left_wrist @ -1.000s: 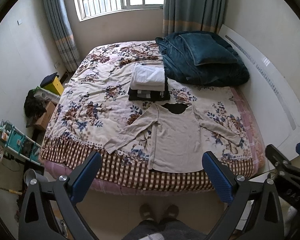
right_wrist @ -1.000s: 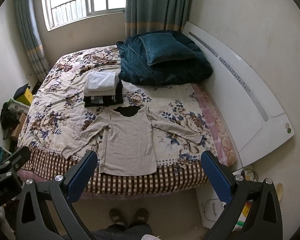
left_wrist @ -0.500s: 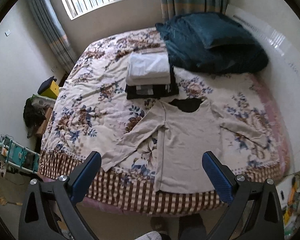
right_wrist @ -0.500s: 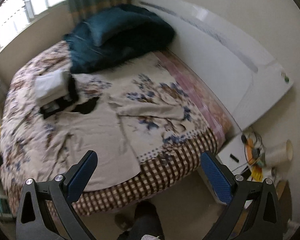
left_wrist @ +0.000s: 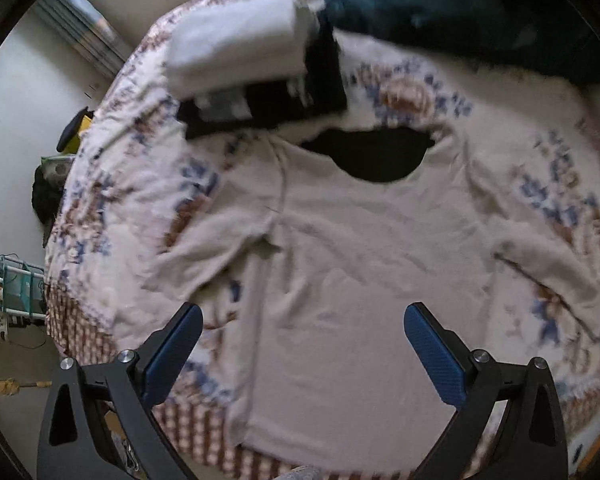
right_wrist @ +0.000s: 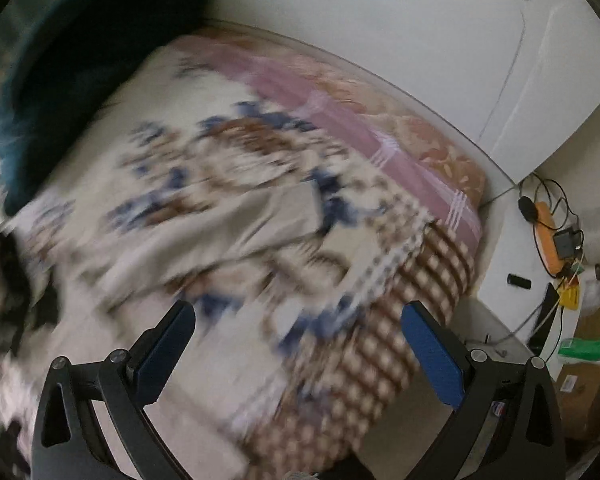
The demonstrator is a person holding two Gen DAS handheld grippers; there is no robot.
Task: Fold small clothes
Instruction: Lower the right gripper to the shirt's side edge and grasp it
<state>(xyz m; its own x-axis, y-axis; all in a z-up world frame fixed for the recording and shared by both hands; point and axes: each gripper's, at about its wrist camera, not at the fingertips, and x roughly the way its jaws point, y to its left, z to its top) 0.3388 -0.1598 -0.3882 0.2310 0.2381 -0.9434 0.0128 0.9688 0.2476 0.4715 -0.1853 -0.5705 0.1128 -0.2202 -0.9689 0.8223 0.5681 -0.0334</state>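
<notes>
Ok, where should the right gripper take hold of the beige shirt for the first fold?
Probably the sleeve cuff. The beige shirt lies flat, front up, sleeves spread out; that sleeve ends free on the bedspread. Bring the open right gripper in from the bed's foot edge and pinch the cuff's end.

The left tongs (left_wrist: 302, 342) have two black skeletal arms with triangular cut-outs, each tipped with a textured blue pad (left_wrist: 434, 354). Silver round screws sit at the arm joints. The right tongs (right_wrist: 298, 338) are built alike, with blue pads (right_wrist: 432, 354) on black arms.
</notes>
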